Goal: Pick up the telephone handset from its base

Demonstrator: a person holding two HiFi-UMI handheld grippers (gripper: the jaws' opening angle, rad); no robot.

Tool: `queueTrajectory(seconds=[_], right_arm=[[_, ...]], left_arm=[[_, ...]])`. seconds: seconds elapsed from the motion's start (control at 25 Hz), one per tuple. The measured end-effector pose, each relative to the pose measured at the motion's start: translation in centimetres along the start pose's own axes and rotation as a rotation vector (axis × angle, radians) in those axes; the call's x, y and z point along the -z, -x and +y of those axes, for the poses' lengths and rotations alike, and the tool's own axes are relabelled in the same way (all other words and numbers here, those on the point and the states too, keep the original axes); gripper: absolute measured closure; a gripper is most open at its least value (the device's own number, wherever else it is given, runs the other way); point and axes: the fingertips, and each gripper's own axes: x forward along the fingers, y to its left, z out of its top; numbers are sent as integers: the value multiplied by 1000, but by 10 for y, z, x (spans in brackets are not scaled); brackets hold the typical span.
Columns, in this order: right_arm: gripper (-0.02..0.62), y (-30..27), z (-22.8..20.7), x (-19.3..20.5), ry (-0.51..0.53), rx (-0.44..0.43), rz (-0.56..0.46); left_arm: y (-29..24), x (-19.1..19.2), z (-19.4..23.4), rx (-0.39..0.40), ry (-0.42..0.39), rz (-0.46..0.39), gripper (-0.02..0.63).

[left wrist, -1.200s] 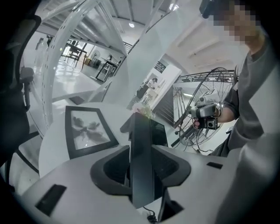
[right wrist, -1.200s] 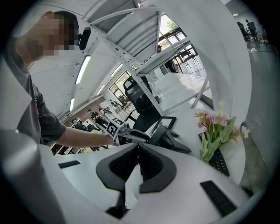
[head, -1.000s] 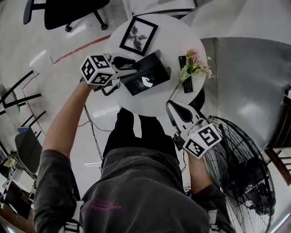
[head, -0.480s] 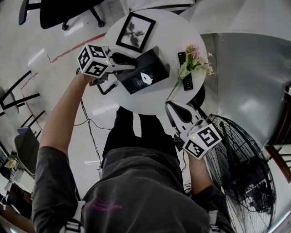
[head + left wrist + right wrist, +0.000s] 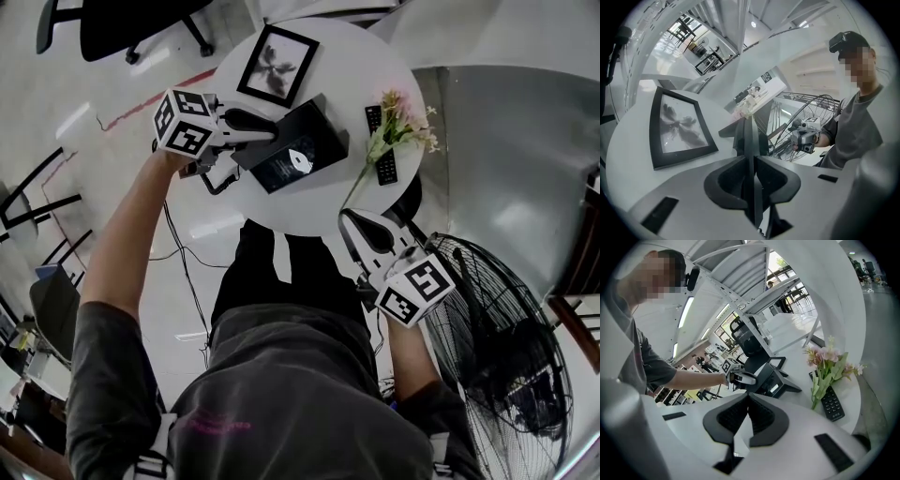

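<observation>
The left tongs [image 5: 270,133] are clenching the handset [image 5: 750,136], their jaws having just been closing. The handset is sitting edge-on between the pads, at the end of the base [image 5: 302,150] nearest these tongs, with the frame [image 5: 275,70] lying ahead to their left on the worktop [image 5: 328,58]. The right tongs [image 5: 747,398] are hanging shut and empty at the worktop's edge, with the flowers [image 5: 829,363] and remote [image 5: 832,404] ahead to their right.

A round white table [image 5: 352,56] stood on a shiny pale floor [image 5: 56,84]. A black chair [image 5: 127,23] was past the table. A big fan [image 5: 497,347] stood close by.
</observation>
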Motion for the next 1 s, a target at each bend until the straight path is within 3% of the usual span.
queueTrajectory(seconds=[0.4, 0.76, 1.0], right_arm=[[575, 1, -1, 3, -7, 9, -5], [575, -3, 8, -1, -5, 1, -16], [575, -4, 14, -7, 2, -3, -28]], left_arm=[[5, 1, -3, 31, 50, -32, 525], [8, 3, -6, -75, -40, -17, 528], [16, 0, -19, -66, -31, -47, 528]])
